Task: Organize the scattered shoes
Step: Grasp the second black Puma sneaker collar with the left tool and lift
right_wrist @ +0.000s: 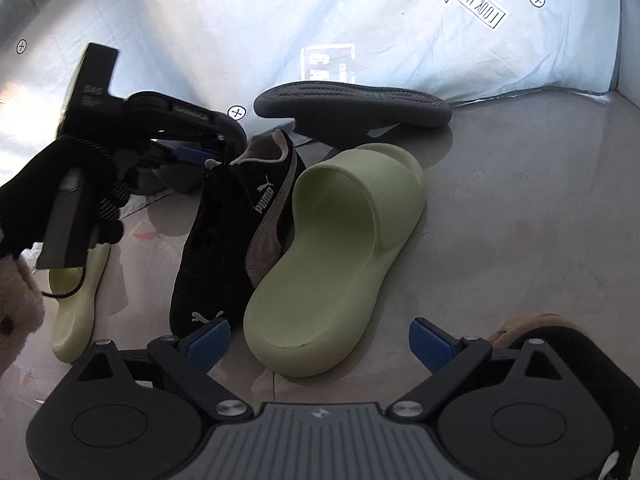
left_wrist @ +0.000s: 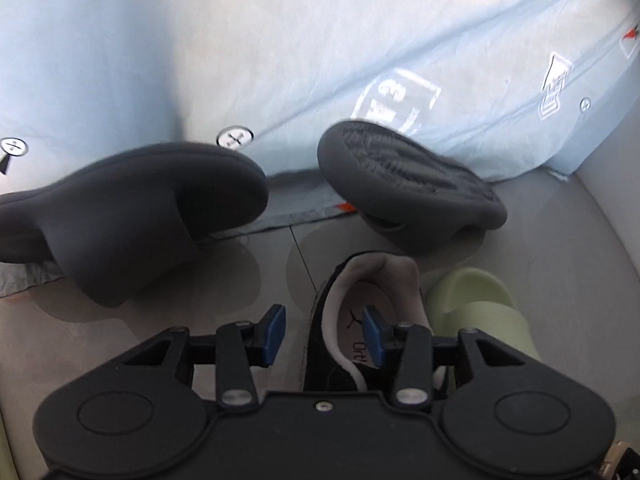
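The left tongs (left_wrist: 325, 335) stand partly open over the heel of the black Puma sneaker (right_wrist: 224, 240), one blue pad inside the collar and the other outside; neither pad presses on it. The right tongs (right_wrist: 320, 346) are wide open and hold nothing, just above the toe of the pale green slide (right_wrist: 336, 248). This slide lies on the grey floor (right_wrist: 520, 220), touching the sneaker (its twin (right_wrist: 76, 312) is farther left). Two dark grey slides (left_wrist: 132, 216) (left_wrist: 408, 176) rest at the edge of the light blue sheet (left_wrist: 280, 40), one of them sole up.
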### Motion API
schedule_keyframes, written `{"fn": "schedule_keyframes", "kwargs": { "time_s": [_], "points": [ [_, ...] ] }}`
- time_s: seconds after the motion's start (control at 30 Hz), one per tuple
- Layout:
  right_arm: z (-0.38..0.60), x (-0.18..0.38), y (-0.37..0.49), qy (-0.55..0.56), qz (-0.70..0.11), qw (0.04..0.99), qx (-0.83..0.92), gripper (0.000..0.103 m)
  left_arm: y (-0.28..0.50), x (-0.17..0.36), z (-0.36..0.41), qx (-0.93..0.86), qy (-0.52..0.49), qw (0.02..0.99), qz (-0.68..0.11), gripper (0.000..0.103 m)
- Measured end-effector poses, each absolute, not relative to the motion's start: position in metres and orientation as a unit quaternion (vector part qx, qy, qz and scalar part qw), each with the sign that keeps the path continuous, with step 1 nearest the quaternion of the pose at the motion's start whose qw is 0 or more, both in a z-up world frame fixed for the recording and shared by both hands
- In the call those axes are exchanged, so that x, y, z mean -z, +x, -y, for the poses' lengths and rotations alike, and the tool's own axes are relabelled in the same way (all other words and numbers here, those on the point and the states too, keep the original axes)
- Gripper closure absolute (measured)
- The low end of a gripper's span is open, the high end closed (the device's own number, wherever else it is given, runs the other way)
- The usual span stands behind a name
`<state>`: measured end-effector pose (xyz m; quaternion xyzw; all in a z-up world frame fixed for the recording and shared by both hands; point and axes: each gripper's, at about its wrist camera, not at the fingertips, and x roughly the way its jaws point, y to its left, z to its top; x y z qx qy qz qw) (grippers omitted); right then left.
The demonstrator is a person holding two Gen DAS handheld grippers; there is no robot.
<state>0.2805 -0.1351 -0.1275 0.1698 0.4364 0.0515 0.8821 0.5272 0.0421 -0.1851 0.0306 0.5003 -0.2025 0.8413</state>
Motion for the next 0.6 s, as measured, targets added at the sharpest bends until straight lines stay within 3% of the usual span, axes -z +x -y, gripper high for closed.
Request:
{"fn": "schedule_keyframes", "kwargs": {
  "time_s": [0.07,0.13,0.23,0.47,0.6],
  "points": [
    [0.132,0.128,0.282,0.165,-0.438,0.882,-0.057,0.007,0.535,0.200,-0.042,0.195,0.017,0.830,-0.522,0.060],
    [0.130,0.128,0.282,0.160,-0.439,0.882,-0.062,0.007,0.539,0.209,-0.048,0.195,-0.032,0.820,-0.537,0.075],
    [0.129,0.128,0.279,0.157,-0.442,0.881,-0.064,0.007,0.531,0.206,-0.053,0.169,-0.045,0.835,-0.522,0.084],
    [0.131,0.119,0.267,0.159,-0.432,0.886,-0.061,0.007,0.505,0.193,-0.121,0.004,-0.148,0.860,-0.489,0.086],
    [0.130,0.113,0.257,0.159,-0.426,0.889,-0.062,0.007,0.476,0.179,-0.181,-0.059,-0.194,0.852,-0.482,0.079]
  ]
}}
